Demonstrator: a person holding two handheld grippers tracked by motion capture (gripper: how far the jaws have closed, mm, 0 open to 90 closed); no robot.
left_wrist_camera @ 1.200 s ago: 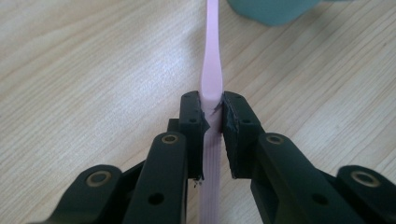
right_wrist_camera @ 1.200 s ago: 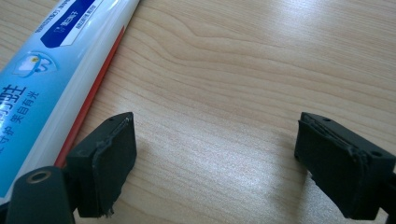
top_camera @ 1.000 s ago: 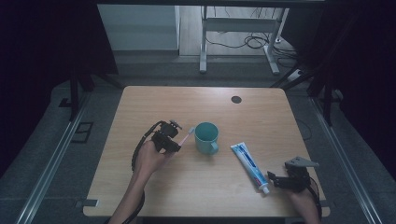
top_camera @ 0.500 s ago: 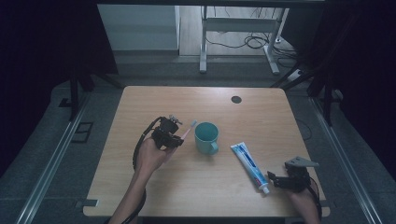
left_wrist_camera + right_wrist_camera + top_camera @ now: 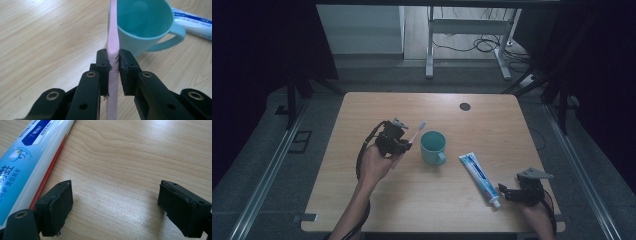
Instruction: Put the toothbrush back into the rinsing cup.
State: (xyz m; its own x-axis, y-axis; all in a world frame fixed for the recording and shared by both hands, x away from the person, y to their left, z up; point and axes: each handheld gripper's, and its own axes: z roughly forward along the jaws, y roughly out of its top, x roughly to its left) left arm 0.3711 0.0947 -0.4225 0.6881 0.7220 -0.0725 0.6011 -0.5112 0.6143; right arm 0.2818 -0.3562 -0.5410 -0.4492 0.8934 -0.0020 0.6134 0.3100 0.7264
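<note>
Beside the mug (image 5: 432,147), the left gripper (image 5: 398,141) clamps the pink toothbrush (image 5: 414,134), now lifted higher toward the rim for dropping in, while the right gripper (image 5: 512,192) rests open near the toothpaste (image 5: 479,172).

- Wooden table (image 5: 377,205), seen from above; a small dark round mark (image 5: 465,106) near its far edge.
- Left gripper (image 5: 398,139), in the person's left hand (image 5: 374,162), is left of centre and clamps a pink toothbrush (image 5: 413,136).
- Toothbrush is tilted, its head pointing far-right, just left of the teal cup (image 5: 432,146).
- Cup stands upright at mid-table, handle towards the near side.
- Toothpaste tube (image 5: 480,172) lies flat right of the cup, cap end nearest.
- Right gripper (image 5: 504,192) rests at the near-right corner, just beside the cap.
</note>
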